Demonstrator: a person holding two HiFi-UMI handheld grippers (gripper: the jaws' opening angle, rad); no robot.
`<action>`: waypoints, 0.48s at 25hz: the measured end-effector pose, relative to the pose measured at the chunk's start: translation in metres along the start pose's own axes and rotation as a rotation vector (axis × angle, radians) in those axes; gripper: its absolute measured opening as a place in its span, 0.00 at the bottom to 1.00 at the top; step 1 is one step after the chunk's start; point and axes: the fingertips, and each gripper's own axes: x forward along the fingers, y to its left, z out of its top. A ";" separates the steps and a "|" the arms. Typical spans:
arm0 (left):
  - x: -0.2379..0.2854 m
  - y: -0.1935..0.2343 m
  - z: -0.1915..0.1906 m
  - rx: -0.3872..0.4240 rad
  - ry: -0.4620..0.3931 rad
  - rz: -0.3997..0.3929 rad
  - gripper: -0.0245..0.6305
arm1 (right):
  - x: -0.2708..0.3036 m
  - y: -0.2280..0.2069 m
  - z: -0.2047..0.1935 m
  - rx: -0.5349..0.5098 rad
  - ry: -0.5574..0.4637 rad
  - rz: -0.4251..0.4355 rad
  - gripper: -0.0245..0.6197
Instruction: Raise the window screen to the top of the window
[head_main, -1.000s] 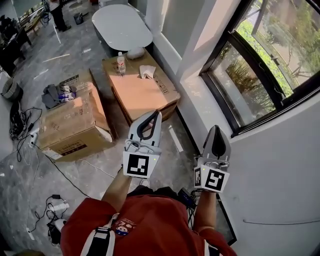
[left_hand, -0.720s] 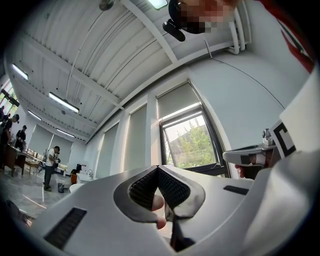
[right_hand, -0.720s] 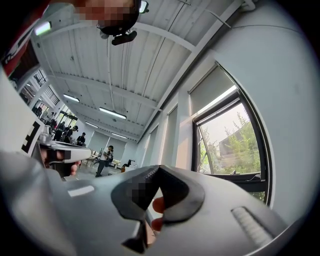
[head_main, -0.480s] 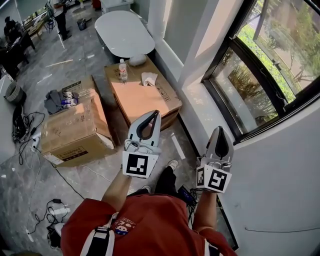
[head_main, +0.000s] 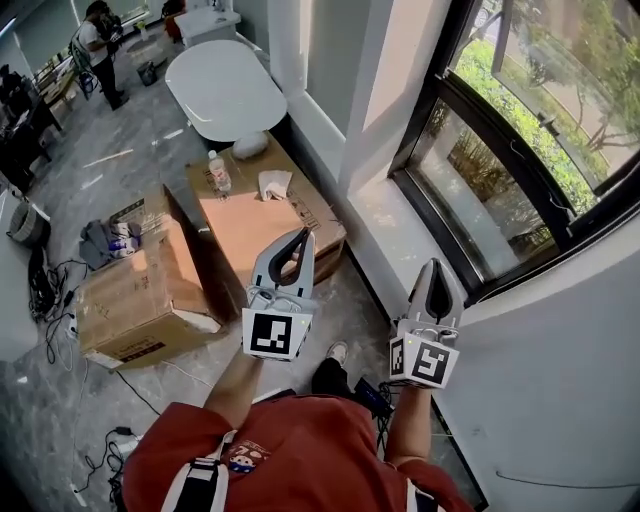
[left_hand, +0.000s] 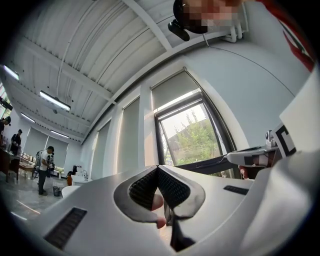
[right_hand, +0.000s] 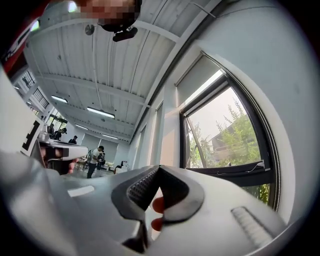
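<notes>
**A:** Is any writing legible?

**B:** Not really. Two cardboard boxes on the floor carry dark print. The near box (head_main: 270, 225) has it by its right edge, and the far box (head_main: 135, 290) has it on a label low on its side. All of it is too small to read. The cube (head_main: 273, 333) on the left claw (head_main: 302, 234) and the cube (head_main: 422, 362) on the right claw (head_main: 433, 265) show only black-and-white square markers. The red shirt (head_main: 300, 450) has a patch I can't make out.

**A:** And the window screen?

**B:** The window screen (left_hand: 172, 95) is a plain grey sheet filling the upper part of the window (left_hand: 192, 140). Its lower edge runs straight across the glass, with green trees showing below it. Both gripper views show it ahead of the claws and above them, well apart from either.

**A:** How do the claws stand?

**B:** Both are closed tip to tip with nothing between them. They are held up side by side and touch nothing.

**A:** What differs from a second ago?

**B:** The head view has shifted. The white oval tabletop (head_main: 222, 88) was cut off by the top edge a second ago and is now whole in the picture. The boxes sit a little lower. A shoe (head_main: 337, 352) now shows on the floor between the arms, where none showed before. The claws are closed as they were.
</notes>
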 end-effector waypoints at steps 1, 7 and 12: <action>0.014 -0.005 -0.002 0.002 0.002 -0.006 0.05 | 0.009 -0.011 -0.004 0.006 0.002 -0.006 0.05; 0.095 -0.036 -0.010 0.021 0.018 -0.050 0.05 | 0.059 -0.074 -0.022 0.041 -0.003 -0.058 0.05; 0.151 -0.064 -0.015 0.027 0.012 -0.091 0.05 | 0.084 -0.124 -0.032 0.048 -0.004 -0.103 0.05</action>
